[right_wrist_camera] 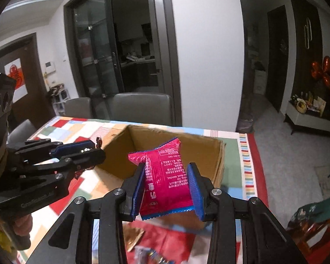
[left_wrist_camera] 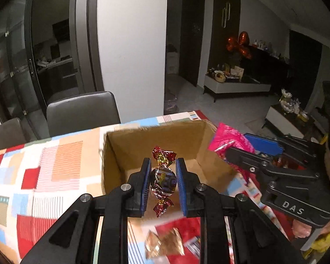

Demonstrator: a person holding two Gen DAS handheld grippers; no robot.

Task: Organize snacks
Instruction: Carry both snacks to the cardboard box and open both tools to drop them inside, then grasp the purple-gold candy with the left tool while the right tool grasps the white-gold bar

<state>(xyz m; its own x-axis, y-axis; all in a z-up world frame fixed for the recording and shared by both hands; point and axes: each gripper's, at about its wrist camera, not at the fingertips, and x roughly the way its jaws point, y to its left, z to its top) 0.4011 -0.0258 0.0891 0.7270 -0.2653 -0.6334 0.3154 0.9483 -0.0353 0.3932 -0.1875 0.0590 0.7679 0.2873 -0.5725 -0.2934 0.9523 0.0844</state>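
Left wrist view: foil-wrapped candy [left_wrist_camera: 163, 181] pinched at its round middle between the blue pads of the left tool [left_wrist_camera: 163, 187], twisted ends free above and below, held over the near wall of the open cardboard box [left_wrist_camera: 129, 145]. Right wrist view: pink snack packet [right_wrist_camera: 165, 176] clamped between the pads of the right tool [right_wrist_camera: 166, 189], closed to the packet's width, poised above the box's near right edge. Both tools loaded, both at the box mouth, close beside each other but apart. Box floor bare where visible. Likely step: dropping the two snacks into the box. Next move, by judgement: carrying each item forward past the rim until fully over the opening, then spreading the pads; best one tool at a time to avoid a bump over the narrow mouth. More wrapped snacks [left_wrist_camera: 165, 242], blurred, lying on the patchwork-clothed surface [left_wrist_camera: 44, 165] below the tools, left for sorting. Grey chairs [left_wrist_camera: 81, 110] beyond the surface.
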